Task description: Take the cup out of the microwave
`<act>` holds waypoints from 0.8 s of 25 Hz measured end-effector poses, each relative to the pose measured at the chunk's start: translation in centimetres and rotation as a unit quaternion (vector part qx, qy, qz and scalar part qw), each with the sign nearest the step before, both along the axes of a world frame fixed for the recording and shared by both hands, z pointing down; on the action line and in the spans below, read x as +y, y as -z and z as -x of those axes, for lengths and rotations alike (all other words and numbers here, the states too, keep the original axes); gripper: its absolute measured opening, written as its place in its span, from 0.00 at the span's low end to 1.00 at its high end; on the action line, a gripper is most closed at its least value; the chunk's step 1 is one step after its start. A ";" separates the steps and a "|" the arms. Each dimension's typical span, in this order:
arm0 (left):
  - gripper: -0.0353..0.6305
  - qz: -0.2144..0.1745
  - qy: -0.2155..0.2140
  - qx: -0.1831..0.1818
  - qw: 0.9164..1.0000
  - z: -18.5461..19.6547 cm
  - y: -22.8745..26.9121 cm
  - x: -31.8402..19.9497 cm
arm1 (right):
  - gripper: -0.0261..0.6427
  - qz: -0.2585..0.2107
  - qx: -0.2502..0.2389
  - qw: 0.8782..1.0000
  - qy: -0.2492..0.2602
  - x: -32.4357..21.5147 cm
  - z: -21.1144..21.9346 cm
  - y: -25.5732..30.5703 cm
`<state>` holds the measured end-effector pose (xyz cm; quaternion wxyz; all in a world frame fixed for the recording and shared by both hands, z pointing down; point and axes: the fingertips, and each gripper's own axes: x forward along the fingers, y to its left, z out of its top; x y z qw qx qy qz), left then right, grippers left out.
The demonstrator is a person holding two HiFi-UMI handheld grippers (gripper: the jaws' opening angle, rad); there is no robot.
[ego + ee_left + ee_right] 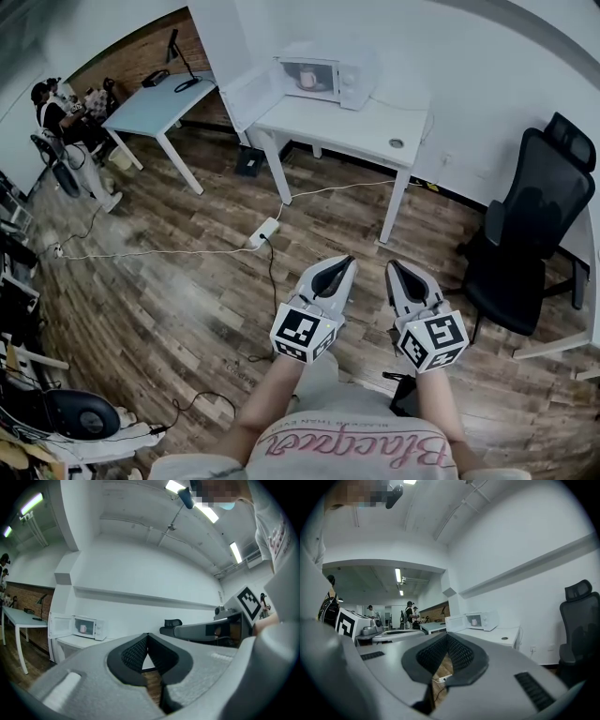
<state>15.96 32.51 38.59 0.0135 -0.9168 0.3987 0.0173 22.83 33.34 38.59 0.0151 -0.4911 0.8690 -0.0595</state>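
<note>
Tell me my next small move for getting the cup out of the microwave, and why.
Probably step closer to the white table: the microwave sits well ahead, door already open, pink cup inside, likely out of reach. The left gripper and right gripper are both empty with jaws shut.

left hand-held gripper [343,263]: jaws together, empty | right hand-held gripper [397,268]: jaws together, empty

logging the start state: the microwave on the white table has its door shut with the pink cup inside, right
Not quite. The microwave has its door swung open, not shut, as the head view shows. The rest holds: it sits on the white table with the pink cup inside.
</note>
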 end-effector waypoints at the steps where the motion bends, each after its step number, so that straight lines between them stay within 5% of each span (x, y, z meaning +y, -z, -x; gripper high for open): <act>1: 0.06 0.001 0.000 0.001 1.000 0.1 0.0 -0.5 | 0.06 0.000 0.002 1.000 0.001 -0.5 0.2 0.0; 20: 0.06 0.003 0.013 0.022 1.000 6.1 0.6 -11.5 | 0.06 0.003 0.017 1.000 0.016 -11.2 6.9 0.7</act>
